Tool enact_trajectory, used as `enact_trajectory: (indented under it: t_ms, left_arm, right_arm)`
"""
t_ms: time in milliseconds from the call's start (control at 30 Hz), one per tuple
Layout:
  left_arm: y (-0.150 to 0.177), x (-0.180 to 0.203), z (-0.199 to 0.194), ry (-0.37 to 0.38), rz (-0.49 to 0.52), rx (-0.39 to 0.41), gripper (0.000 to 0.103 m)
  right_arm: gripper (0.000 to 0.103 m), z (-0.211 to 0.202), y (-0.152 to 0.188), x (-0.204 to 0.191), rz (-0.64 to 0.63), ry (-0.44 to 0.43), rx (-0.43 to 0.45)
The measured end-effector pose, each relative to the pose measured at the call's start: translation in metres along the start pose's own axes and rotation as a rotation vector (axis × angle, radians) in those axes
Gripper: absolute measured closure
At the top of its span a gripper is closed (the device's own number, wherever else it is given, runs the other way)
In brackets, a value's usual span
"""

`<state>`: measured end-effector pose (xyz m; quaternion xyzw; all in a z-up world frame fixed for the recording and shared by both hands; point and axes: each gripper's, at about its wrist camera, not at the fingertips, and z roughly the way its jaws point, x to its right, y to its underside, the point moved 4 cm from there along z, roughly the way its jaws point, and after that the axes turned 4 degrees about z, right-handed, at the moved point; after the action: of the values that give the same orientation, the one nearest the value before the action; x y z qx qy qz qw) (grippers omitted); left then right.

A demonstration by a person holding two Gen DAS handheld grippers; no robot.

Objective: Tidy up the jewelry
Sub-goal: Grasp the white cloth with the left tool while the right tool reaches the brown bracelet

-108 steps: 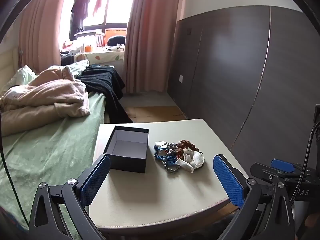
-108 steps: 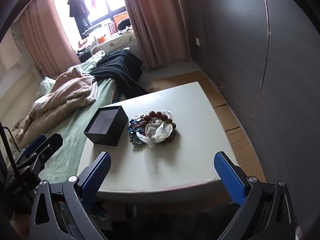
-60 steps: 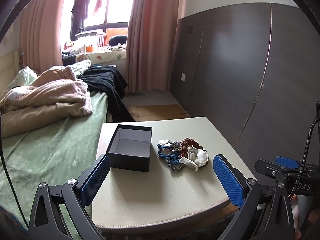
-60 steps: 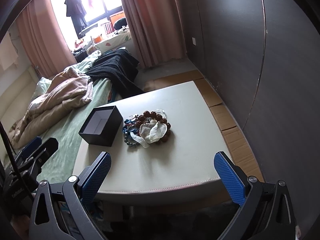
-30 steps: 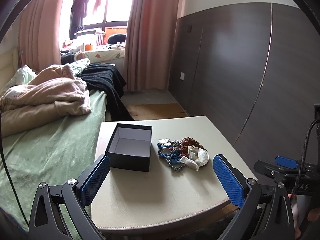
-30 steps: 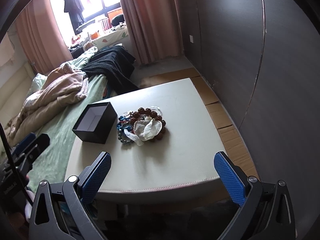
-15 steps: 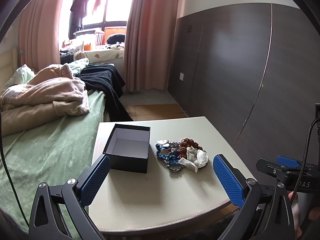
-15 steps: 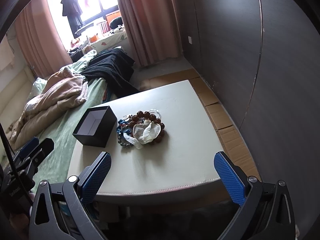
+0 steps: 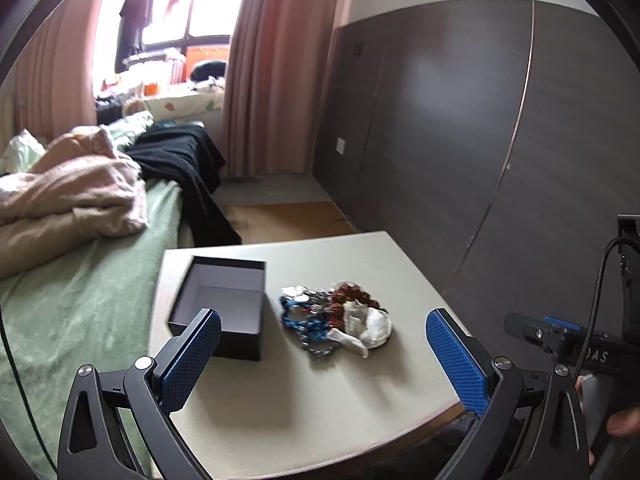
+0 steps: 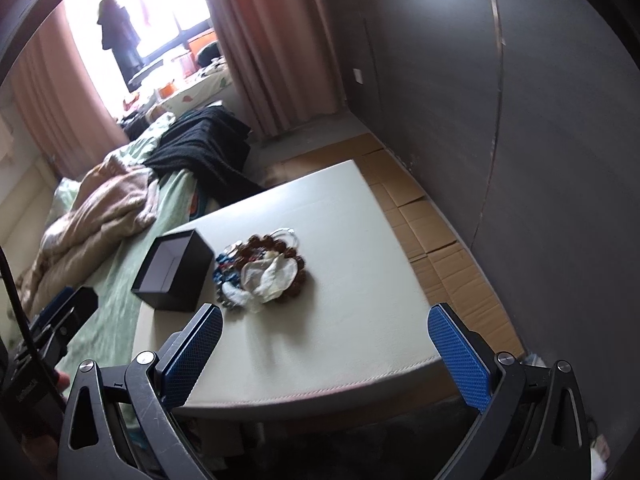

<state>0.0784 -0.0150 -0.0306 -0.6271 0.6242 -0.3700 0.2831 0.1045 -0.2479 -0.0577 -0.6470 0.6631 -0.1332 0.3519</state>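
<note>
Left wrist view: my left gripper is spread wide and carries nothing, hanging above the near edge of the counter. The jewelry pile sits in a tangled heap just beside the open black box, which looks empty. From the right wrist view, my right gripper is likewise spread and bare, well short of the pile.

My worry is the tangle. Blue beads, brown beads and a whitish piece lie wound through each other, so I judge that pinching one strand would drag the others along, and something could slip off and roll from the counter onto the floor or the bed. The box is light-looking and near the counter's left edge; a careless nudge from a finger could push it off.

As for writing, I can read only "DAS" on the right gripper's body in the left view; a small mark on the left gripper's body in the right view is too blurred to read.
</note>
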Motion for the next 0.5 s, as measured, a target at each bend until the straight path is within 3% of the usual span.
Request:
enact_trajectory:
  t_ms: [300, 500]
  left_arm:
    - [0.001, 0.005, 0.054, 0.095, -0.043, -0.135, 0.03]
    - [0.004, 0.019, 0.088, 0.139, -0.046, -0.222, 0.038]
  right_arm:
    - [0.0, 0.022, -0.016, 0.033, 0.15, 0.0, -0.023]
    - [0.0, 0.035, -0.023, 0.052, 0.232, 0.01, -0.048]
